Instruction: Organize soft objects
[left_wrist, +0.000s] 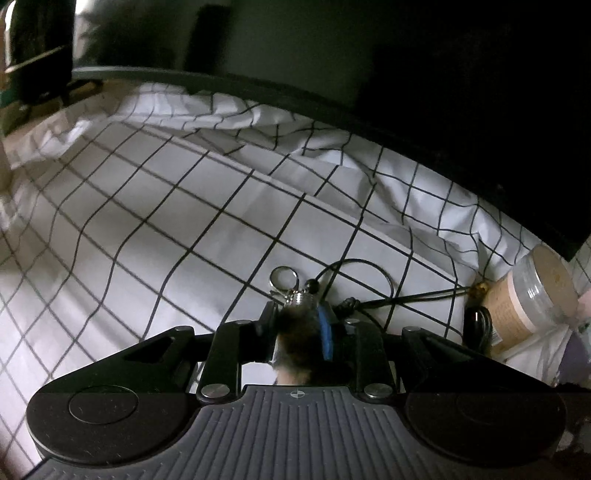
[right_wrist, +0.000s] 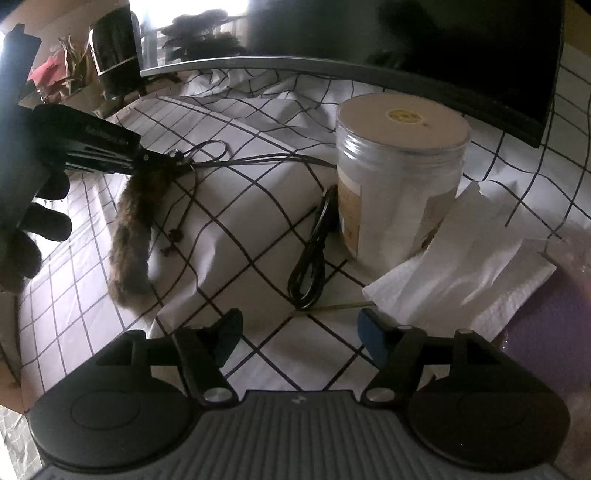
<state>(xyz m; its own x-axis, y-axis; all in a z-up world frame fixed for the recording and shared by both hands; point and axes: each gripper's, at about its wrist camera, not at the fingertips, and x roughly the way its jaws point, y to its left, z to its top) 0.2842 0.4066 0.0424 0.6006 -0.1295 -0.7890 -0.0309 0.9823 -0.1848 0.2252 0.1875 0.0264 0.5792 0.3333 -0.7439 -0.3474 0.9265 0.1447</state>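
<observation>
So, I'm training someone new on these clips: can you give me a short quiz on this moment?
1. True or false: the right gripper holds the paper towel.
2. What sits between the jaws of the left gripper? A) a sponge B) the furry tail C) a sock
3. In the right wrist view, what lies on the cloth just left of the jar?

Key: 1 false, its jaws stand open and empty above the cloth. 2 B. 3 the coiled black cable.
</observation>
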